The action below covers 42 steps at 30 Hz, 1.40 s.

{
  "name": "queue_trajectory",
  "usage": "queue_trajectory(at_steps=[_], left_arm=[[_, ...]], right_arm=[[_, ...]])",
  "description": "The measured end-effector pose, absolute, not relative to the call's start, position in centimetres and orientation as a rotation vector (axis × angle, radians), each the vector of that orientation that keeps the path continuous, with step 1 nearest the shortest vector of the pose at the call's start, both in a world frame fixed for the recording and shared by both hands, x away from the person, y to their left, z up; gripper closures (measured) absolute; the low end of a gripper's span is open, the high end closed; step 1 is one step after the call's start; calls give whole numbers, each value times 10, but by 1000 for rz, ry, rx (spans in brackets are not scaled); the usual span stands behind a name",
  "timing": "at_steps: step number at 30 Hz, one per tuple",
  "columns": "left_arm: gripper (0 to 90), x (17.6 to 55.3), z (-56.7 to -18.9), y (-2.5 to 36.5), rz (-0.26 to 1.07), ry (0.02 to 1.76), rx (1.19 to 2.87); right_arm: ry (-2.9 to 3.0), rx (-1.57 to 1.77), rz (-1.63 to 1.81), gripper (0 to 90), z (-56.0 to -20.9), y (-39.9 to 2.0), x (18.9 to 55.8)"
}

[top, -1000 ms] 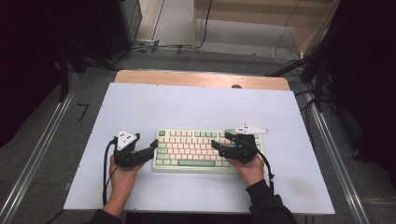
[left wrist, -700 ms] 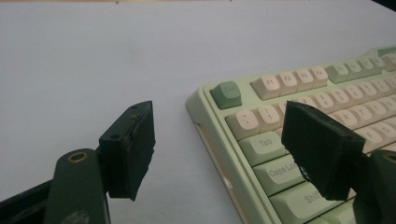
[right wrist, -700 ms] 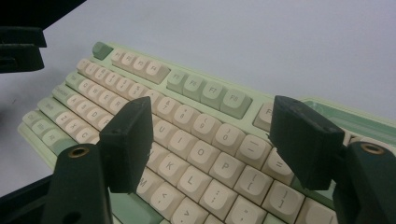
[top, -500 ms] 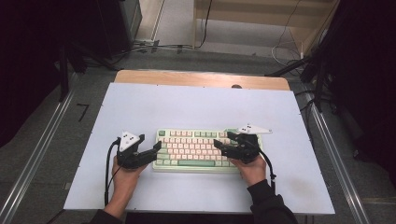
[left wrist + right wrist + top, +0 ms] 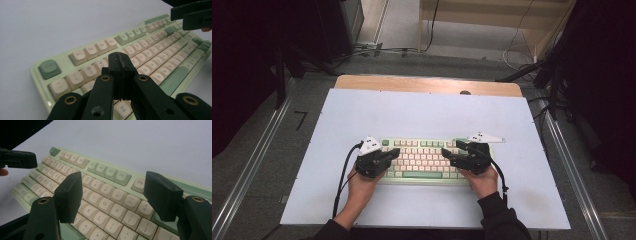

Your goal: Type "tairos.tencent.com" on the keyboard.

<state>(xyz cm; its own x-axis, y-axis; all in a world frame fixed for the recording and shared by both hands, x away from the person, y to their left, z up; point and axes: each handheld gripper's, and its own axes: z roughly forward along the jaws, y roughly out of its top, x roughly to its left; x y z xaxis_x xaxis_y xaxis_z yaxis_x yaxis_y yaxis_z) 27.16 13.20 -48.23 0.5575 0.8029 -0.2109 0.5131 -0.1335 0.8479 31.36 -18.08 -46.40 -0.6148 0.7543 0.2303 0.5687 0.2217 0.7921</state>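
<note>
Near the front edge of the white desk (image 5: 422,112) lies the green keyboard (image 5: 424,159) with cream keys, square to us, and both of our hands sit at its two ends. Our left gripper (image 5: 122,65) has just been closing, and its fingers are now clenched tight together with nothing between them, forming one blunt black tip that hovers over the left half of the keys, around the upper letter rows. Our right gripper (image 5: 113,195) has its fingers spread wide and released, poised above the right half of the keys, near the O, P and L keycaps, gripping nothing.

We judge the step in hand to be pressing a key with the closed left tip. To do it well, we should keep the fingers clenched so the tip stays narrow, and centre it over a single keycap rather than over the gap between two. We come down straight, not at a slant, so the tip does not slide onto a neighbour. A light, short press should be enough; a hard push could shove the keyboard across the smooth desk. Our right gripper should hold off above the keys so that its open fingers touch none by accident.
</note>
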Motion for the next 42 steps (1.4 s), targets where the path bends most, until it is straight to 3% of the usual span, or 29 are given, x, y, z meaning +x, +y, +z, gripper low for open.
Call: queue_trajectory(at_steps=[16, 34, 37, 38, 42], left_arm=[[900, 290, -484, 95, 339, 1125, 1892], [900, 295, -490, 87, 308, 1159, 1976], [900, 294, -485, 89, 297, 1142, 1928], [861, 292, -482, 91, 293, 1133, 1895], [546, 285, -465, 103, 371, 1119, 1800]], right_arm=[[2297, 1275, 1346, 300, -466, -183, 313], [2299, 1273, 1350, 300, -467, -184, 312], [2299, 1277, 1347, 300, -467, -184, 313], [2298, 1276, 1347, 300, -467, -185, 313], [2297, 1277, 1344, 299, -467, -185, 313]])
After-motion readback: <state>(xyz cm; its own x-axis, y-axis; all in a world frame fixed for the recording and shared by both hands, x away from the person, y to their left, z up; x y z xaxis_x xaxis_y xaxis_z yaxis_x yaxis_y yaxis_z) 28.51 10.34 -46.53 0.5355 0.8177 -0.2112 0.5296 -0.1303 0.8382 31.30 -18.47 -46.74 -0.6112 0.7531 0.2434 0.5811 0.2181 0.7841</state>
